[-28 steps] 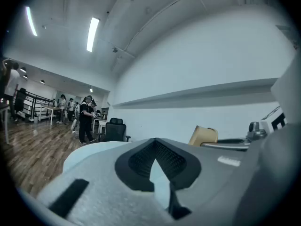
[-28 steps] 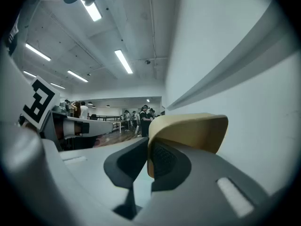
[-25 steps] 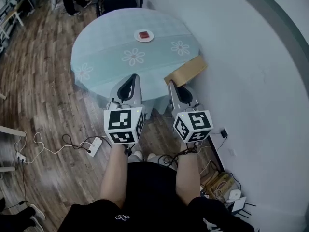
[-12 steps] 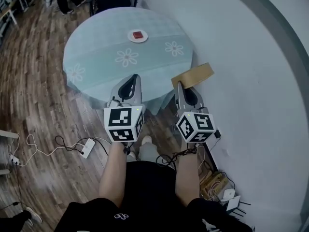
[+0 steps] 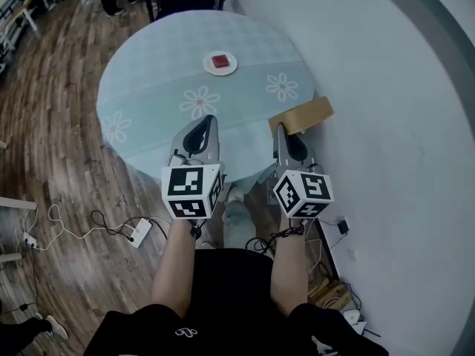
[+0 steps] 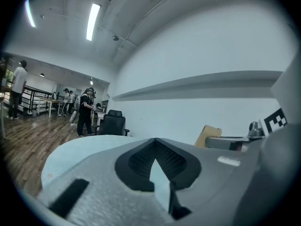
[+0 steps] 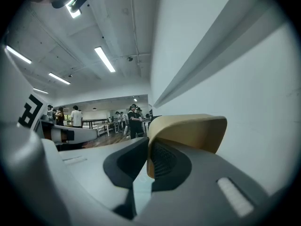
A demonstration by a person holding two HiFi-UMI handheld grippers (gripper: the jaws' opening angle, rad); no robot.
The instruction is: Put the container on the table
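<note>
Approaching the round surface (image 5: pixel 148 73), we carry the left claw (image 5: pixel 204 123) closed on nothing, its tips over the near rim at 6 o'clock. A small white plate (image 5: pixel 220 63) with something red on it sits near the middle, toward 12 o'clock. The tan container (image 5: pixel 300 115) is pinched by one edge in the closed right claw (image 5: pixel 285 130). It hangs at the rim at about 4 o'clock, close to the white wall (image 5: pixel 386 124), and looks not yet set down. To place it well, we judge we should bring it inward toward 10 o'clock over bare cloth, well short of the plate. Then we level it, lower it until its base rests flat, and only then open the claw.
</note>
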